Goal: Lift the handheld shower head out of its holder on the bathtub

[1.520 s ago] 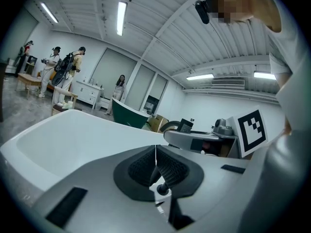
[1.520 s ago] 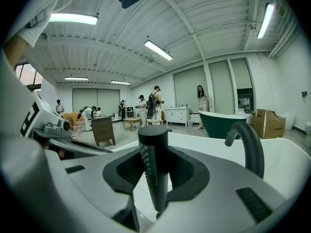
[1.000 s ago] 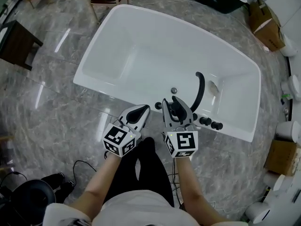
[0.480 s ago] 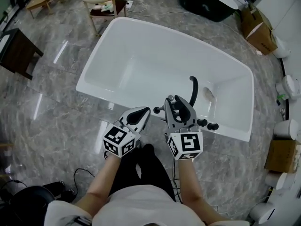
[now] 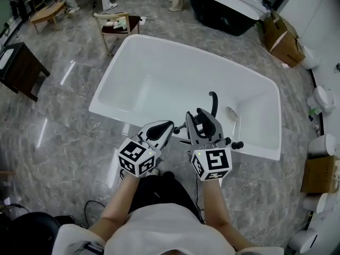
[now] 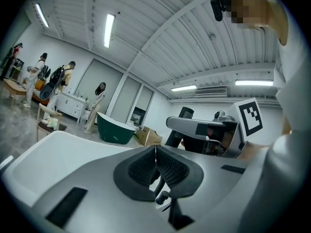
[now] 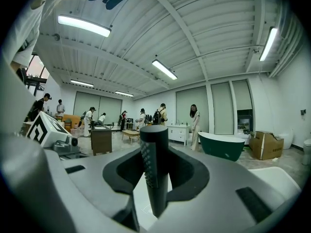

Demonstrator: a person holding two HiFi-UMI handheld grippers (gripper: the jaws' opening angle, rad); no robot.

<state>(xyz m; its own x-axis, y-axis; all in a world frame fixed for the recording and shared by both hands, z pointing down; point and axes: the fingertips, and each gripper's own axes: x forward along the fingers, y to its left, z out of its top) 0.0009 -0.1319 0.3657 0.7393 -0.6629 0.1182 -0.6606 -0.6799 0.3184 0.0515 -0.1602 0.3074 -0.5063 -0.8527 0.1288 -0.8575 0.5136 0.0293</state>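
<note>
Our right gripper [image 5: 202,120] clamps the black shower head [image 7: 154,165] upright between half-spread jaws, over the tub's [image 5: 125,51] rim at 6 o'clock. Our left gripper [image 5: 159,130], at its 9 o'clock, has its jaws pressed together on nothing.

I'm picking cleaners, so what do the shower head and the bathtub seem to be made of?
The shower head looks matte black, coated metal or plastic: dull sheen, rows of nozzle dots. The bathtub looks glossy white, acrylic or enamel: smooth, shiny walls.
</note>
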